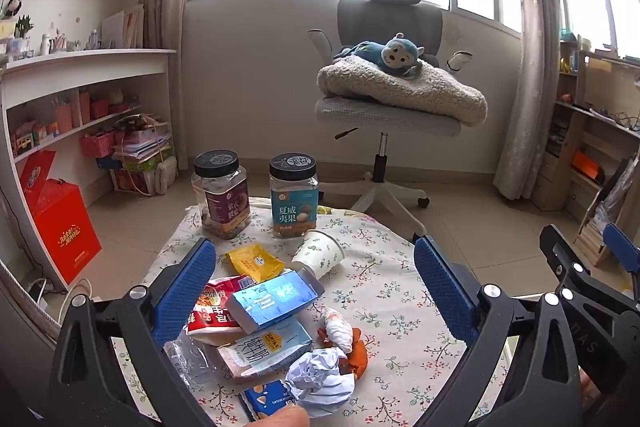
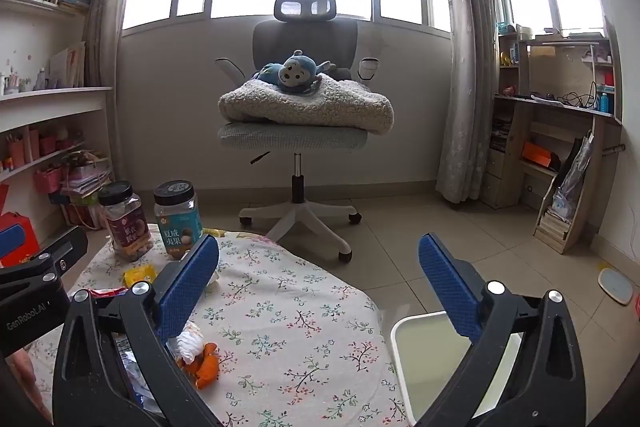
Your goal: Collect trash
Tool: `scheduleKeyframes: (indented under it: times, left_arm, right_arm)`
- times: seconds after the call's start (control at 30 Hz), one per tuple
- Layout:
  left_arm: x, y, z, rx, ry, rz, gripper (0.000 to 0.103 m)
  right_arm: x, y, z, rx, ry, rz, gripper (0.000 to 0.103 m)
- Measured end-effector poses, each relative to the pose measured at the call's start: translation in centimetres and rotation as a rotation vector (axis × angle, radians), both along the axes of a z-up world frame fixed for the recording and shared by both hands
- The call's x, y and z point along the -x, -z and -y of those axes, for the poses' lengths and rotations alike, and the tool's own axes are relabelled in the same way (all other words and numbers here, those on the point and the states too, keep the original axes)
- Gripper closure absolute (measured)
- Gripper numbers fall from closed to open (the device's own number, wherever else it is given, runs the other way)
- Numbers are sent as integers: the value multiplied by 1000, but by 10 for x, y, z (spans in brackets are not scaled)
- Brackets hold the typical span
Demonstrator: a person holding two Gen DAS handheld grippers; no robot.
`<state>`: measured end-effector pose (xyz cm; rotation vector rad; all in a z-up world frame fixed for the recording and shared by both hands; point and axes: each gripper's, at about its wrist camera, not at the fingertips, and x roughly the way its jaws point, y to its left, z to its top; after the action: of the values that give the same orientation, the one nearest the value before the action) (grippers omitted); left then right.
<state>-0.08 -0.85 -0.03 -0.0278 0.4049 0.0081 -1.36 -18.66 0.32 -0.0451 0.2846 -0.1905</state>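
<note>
Both grippers, left (image 1: 314,275) and right (image 2: 318,277), wide open and empty; risk of toppling the far paper cup (image 1: 319,253) or scattering the crumpled paper (image 1: 320,381) off the near table (image 1: 400,291) edge.

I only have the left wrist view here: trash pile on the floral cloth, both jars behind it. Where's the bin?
Observer: A white bin stands on the floor just off the table's right edge, beneath the right gripper.
Operator: Is that gripper holding anything?
Observer: No, its jaws are wide open and empty.
Operator: Anything on the floor past the bin?
Observer: A round, flat white object lies by the right wall.
</note>
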Motion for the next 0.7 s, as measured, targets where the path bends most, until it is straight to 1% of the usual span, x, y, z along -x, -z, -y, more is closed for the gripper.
scheduleKeyframes:
  times: [0.1,0.3,0.33,0.47,0.5,0.7]
  left_arm:
    - [-2,5,-7,2,1,3,6]
    - [-1,3,-9,7,1,3,6]
    - [0,3,-7,8,2,2,6]
    - [-1,4,-11,16,6,2,6]
    - [-1,4,-11,17,6,-4,7]
    - [-1,4,-11,15,5,2,6]
  right_arm:
    - [0,0,0,-3,0,0,7]
    - [-2,0,1,-7,1,-8,7]
    - [-1,7,6,-8,3,-3,7]
    - [0,5,10,-15,3,-5,7]
    - [-2,3,3,-17,5,-4,7]
    - [-3,3,3,-21,7,2,7]
